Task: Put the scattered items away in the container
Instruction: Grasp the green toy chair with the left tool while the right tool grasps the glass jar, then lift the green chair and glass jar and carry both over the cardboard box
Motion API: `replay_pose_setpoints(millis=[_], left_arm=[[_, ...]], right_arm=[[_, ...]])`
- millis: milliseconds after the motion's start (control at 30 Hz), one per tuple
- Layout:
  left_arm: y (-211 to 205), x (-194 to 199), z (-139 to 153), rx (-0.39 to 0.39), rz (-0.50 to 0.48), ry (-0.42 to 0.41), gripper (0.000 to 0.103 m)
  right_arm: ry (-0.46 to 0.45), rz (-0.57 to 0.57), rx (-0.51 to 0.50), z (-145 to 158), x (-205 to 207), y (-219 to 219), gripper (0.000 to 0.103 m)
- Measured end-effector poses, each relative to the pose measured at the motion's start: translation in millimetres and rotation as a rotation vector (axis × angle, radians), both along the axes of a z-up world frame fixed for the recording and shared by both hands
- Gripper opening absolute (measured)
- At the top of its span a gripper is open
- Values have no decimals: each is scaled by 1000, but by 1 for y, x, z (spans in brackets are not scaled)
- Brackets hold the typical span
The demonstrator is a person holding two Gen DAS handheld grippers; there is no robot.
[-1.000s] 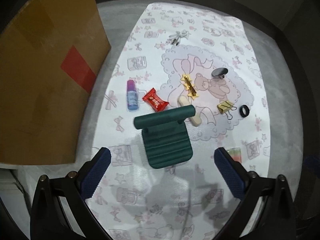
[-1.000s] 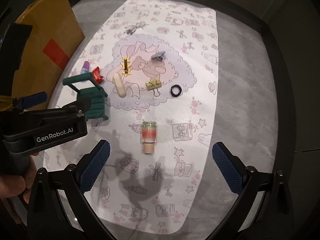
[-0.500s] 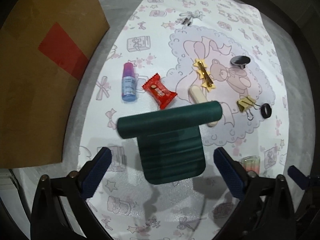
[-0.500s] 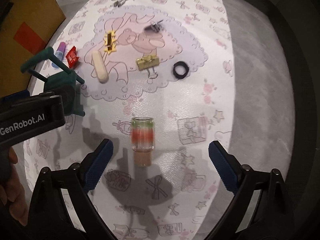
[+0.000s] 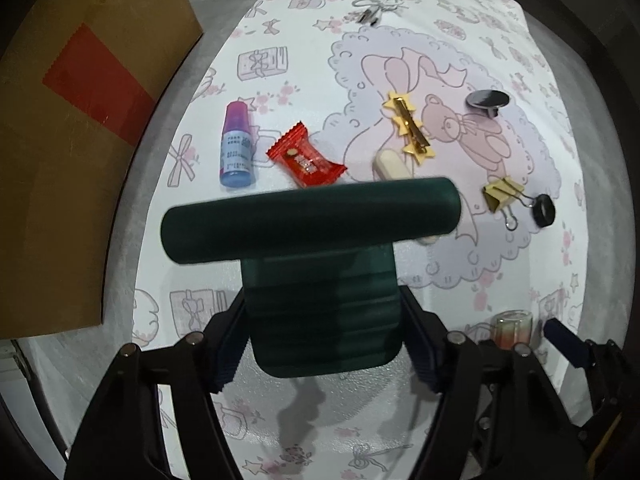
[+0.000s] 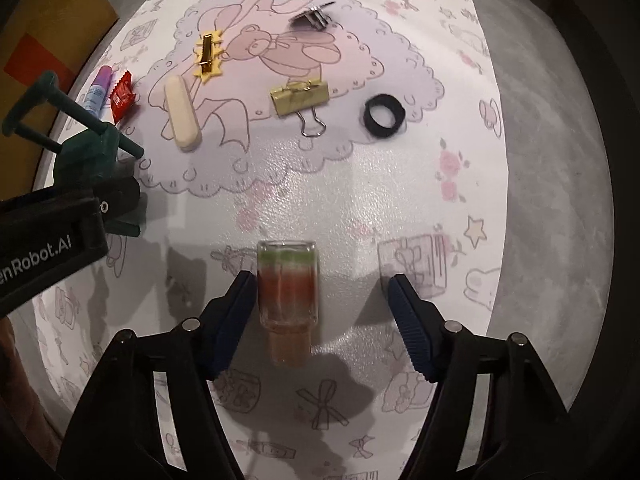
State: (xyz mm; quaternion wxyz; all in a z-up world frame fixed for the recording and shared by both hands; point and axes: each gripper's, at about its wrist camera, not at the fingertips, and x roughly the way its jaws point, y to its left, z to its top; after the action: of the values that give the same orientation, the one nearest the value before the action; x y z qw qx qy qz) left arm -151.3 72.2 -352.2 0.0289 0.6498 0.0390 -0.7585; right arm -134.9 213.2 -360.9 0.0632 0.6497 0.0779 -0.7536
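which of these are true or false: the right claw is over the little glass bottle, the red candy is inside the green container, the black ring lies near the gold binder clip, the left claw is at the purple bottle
1. The right claw is over the little glass bottle. True: the bottle lies between its closing jaws, nearer one finger.
2. The red candy is inside the green container. False: it lies on the patterned mat, beside the purple bottle.
3. The black ring lies near the gold binder clip. True: they lie side by side, apart.
4. The left claw is at the purple bottle. False: its closing jaws flank the green container.
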Motion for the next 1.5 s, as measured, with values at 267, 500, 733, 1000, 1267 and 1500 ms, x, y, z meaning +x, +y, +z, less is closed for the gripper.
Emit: replay_pose_setpoints(millis=[267,500,733,1000,1267,1500], left_arm=[[-2,7,3,0,-10,-13,67],[-8,17,18,9,-25,7,67],[-18,25,47,3,-51,42,63],[-23,55,100,-6,-85,108,63],[-23,73,177,7,-82,174,63],[-22,101,254,6,-125,231,63]], right_arm=[[1,12,-19,4,4,-5,28],[-11,-26,-43,10,10,4,28],[18,-22,-38,41,22,8,28],[79,-6,-46,105,38,-3,28],[137,-13,-87,182,64,-17,28],[188,10,-116,259,89,-20,28]])
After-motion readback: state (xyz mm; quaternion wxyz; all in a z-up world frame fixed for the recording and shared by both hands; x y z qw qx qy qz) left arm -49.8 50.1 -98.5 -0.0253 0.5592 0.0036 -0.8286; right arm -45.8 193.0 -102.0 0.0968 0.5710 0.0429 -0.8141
